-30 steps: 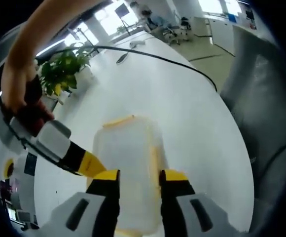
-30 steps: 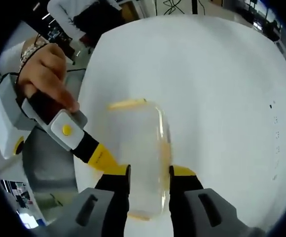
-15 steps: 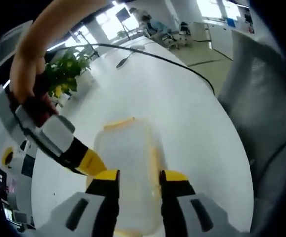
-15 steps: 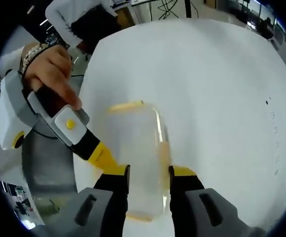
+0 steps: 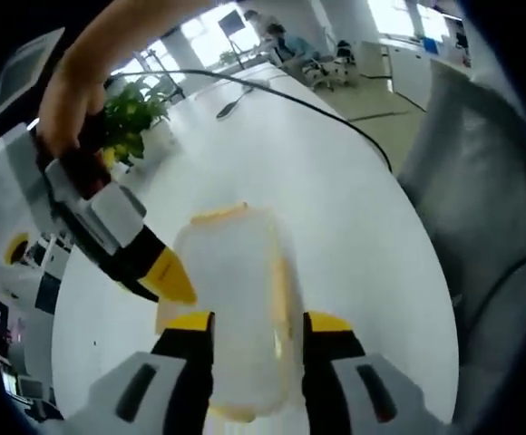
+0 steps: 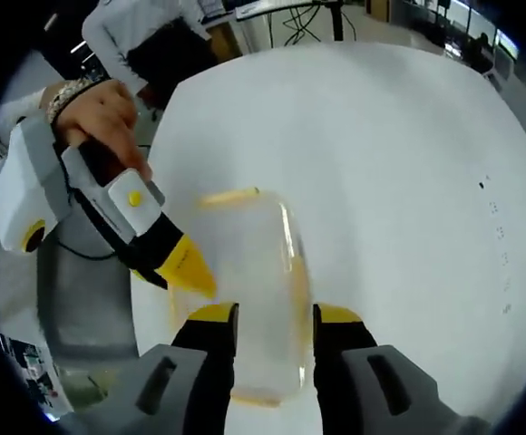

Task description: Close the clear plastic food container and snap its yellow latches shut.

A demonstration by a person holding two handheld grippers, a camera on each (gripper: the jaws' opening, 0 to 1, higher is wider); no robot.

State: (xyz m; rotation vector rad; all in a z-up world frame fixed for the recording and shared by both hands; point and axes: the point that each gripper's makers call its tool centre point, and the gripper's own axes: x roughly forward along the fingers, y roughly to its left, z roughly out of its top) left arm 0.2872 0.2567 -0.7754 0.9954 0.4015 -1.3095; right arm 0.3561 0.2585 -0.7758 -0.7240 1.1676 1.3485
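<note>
Leftmost in the left gripper view, a hand (image 5: 71,100) wrapped round the handle of the right gripper (image 5: 174,288), slanting down from upper left, its yellow tip just beside the left long side of the clear plastic food container (image 5: 231,308); whether those jaws stand apart or together cannot tell. Next, the left gripper (image 5: 257,331) rising from the bottom, jaws apart, straddling the near end of the container, no visible clamping. Container lying flat on the white table (image 5: 336,208), lid on, a yellow latch (image 5: 219,215) at the far end and another along the right side. Behind, a potted plant (image 5: 136,113) at the left table edge and a black cable (image 5: 317,109) running across the far surface; bare white table to the right up to the curved edge, a grey chair (image 5: 490,181) beyond.

Likewise in the right gripper view: hand (image 6: 100,113) upper left, left gripper (image 6: 195,276) angled down to the container (image 6: 249,290), right gripper (image 6: 270,326) with jaws apart over its near end, wide bare table (image 6: 408,181) to the right.
</note>
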